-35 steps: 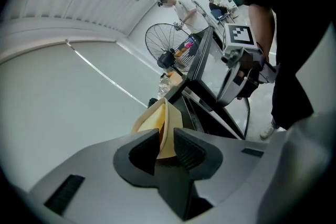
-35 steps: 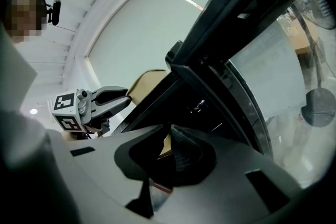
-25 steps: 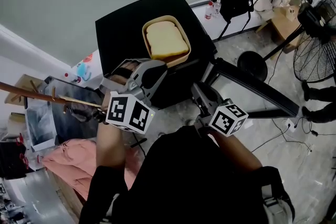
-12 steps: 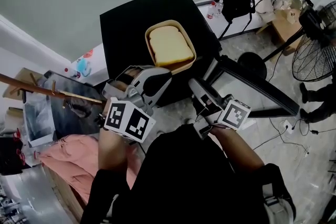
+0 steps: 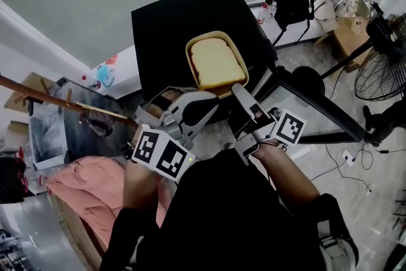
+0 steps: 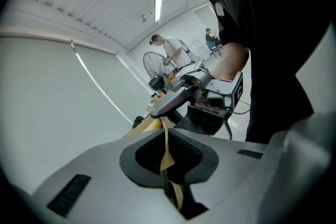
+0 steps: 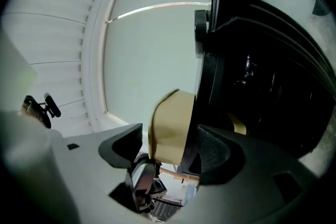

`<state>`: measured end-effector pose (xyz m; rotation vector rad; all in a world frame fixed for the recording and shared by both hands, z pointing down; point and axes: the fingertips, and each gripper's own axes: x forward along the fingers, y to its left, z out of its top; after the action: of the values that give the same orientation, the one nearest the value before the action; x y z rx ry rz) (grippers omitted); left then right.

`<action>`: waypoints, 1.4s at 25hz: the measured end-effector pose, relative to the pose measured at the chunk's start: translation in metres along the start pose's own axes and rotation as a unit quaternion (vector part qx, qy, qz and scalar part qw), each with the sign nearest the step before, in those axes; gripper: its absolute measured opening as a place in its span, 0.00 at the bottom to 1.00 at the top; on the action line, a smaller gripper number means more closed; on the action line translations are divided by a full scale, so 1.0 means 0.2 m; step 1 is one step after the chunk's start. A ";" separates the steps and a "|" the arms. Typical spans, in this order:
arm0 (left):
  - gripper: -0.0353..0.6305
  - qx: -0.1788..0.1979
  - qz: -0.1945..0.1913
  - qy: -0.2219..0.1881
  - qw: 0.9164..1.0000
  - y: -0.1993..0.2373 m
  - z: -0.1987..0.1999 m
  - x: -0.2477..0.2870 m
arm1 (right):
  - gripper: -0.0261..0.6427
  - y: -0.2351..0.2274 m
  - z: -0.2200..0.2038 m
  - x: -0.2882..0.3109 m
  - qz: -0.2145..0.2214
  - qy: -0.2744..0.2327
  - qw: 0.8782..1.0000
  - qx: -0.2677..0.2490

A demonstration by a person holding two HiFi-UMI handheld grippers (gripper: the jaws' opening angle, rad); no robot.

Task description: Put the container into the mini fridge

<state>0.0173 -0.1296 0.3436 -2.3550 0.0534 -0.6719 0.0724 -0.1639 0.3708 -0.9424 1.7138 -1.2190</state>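
Sitting near the front edge of the fridge [image 5: 171,22] top: container [image 5: 217,63], bare top behind it. Left gripper [image 6: 167,149] fingers pinch its thin rim. Right gripper [image 7: 170,144] has risen beside it since a second ago, fingers just opened wide, container between them.

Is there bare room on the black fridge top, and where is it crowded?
Free: the fridge top behind the container and to its left in the head view, up to the wall. Crowded: the front right corner, where the left gripper is shut on the container's rim and the right gripper has just been opening its jaws, the container between them.
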 end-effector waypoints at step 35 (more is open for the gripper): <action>0.12 -0.178 0.033 -0.148 0.972 -0.26 -0.02 -0.28 | 0.37 0.11 -0.19 -0.31 0.056 -0.048 0.997 0.022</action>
<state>-0.0404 -0.0797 0.3520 -2.7610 0.1295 -0.2871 0.0602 -0.0897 0.3700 -0.8534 1.6363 -1.1158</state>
